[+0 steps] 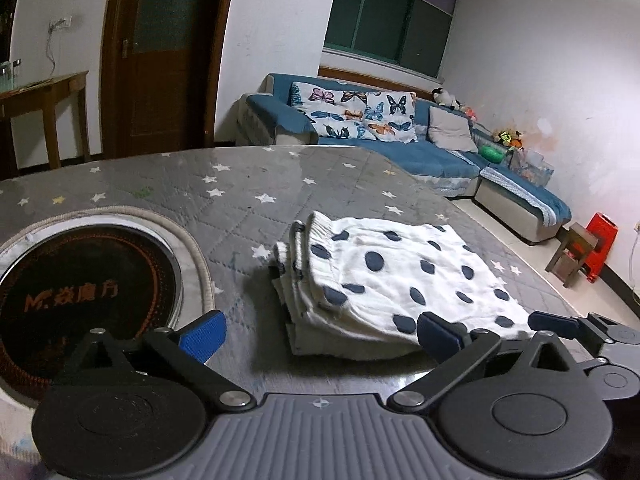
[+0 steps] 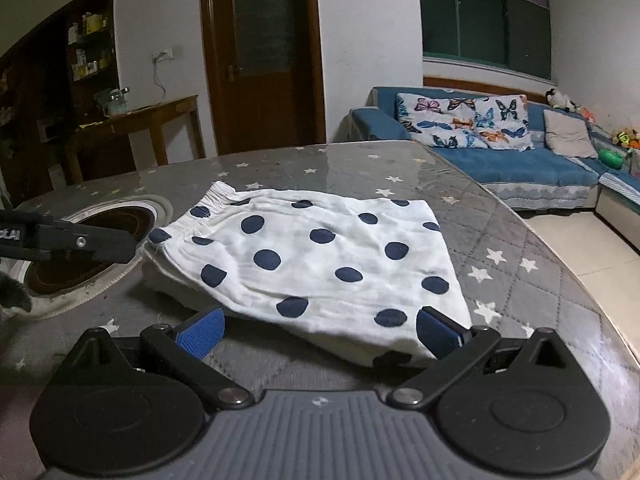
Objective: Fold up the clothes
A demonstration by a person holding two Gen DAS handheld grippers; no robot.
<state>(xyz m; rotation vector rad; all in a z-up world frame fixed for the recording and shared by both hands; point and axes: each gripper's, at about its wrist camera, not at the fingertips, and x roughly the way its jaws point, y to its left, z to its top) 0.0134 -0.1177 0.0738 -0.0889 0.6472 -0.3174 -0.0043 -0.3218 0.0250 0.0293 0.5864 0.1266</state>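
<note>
- The polka-dot garment lies folded into a flat, layered packet on the worktop, just beside the round burner inset and between it and the worktop's edge that faces the sofa.
- Expect it to handle as light, thin, soft cloth. It will drape and sag the moment you lift one side, and the stacked layers can slide apart, so it looks limp rather than fragile.
- The gathered waistband sits on the side toward the burner inset, where the layers show as a thick stack. That is the firmest place to pinch if you want all layers together.
- The folded edge farthest from the burner inset is thinner. Take it low against the worktop so you catch every layer and not only the top sheet.
- Your left gripper points down at a slant toward the garment's near edge, jaws spread wide and holding nothing. One pad stands on the burner-inset side and the other overlaps the cloth's near edge in the picture; I cannot tell whether it touches.
- Your right gripper is pitched down the same way at the near edge, farther from the burner inset, jaws spread and empty, the cloth's near edge lying between the pads without being pinched.
- From the right wrist view, your left gripper's tip shows beside the waistband corner, over the burner inset.
</note>
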